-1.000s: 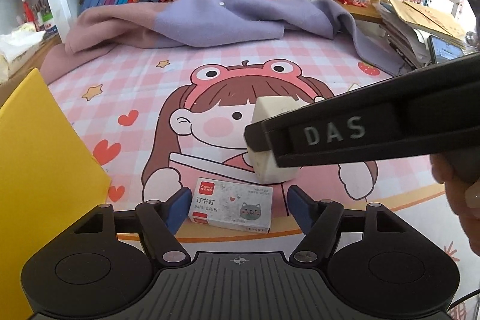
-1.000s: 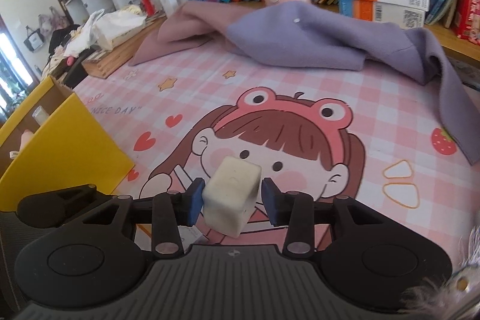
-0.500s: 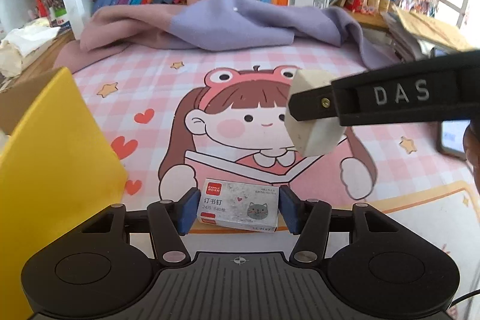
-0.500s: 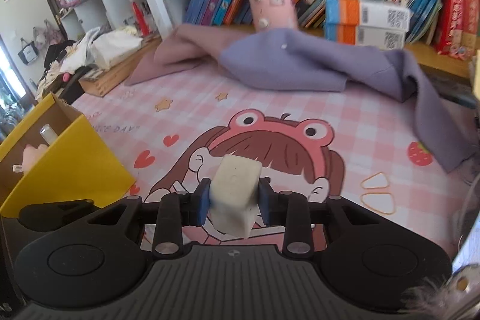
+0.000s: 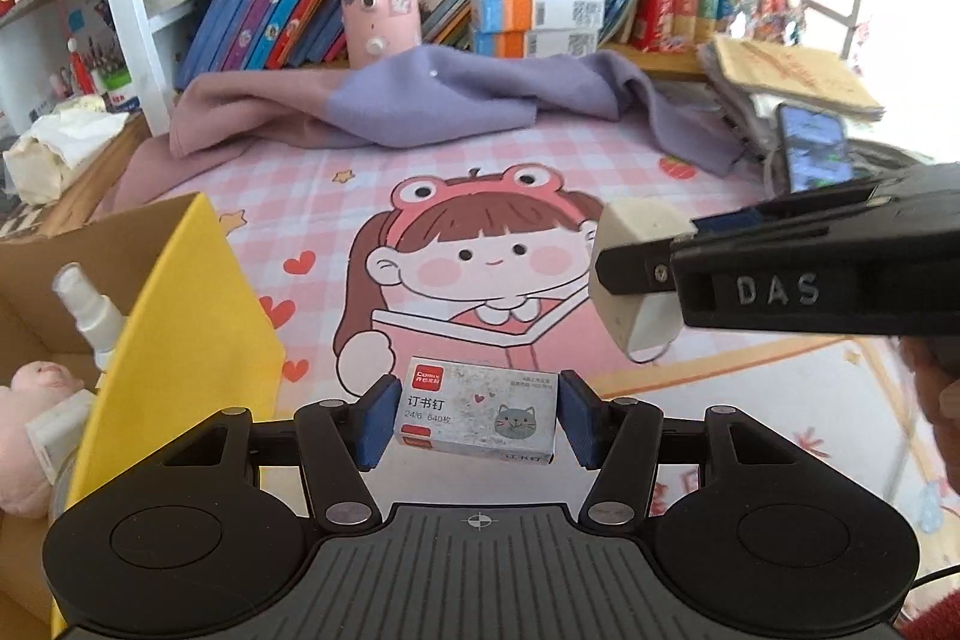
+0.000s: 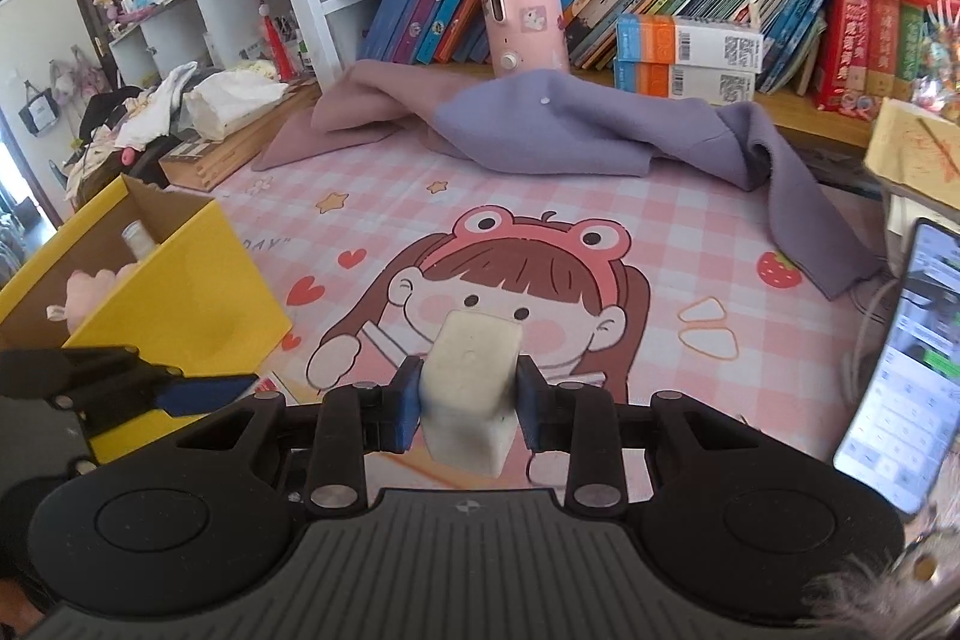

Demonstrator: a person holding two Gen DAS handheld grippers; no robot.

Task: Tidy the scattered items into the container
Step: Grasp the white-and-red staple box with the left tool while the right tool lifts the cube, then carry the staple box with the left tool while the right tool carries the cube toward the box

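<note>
Left wrist view: my left gripper (image 5: 477,415) squeezes staple box (image 5: 477,415). My right gripper (image 6: 467,397) squeezes white block (image 6: 471,379). Yellow box (image 5: 180,316) sits at mat's (image 5: 300,184) left edge.

Right gripper (image 6: 463,403) is clamping a white block (image 6: 471,388) between its blue pads, above the cartoon mat (image 6: 600,220). Yellow box (image 6: 174,280) is sitting left of the block, left gripper's finger (image 6: 198,391) showing just before it. Phone (image 6: 900,370) is lying right of the block.
</note>
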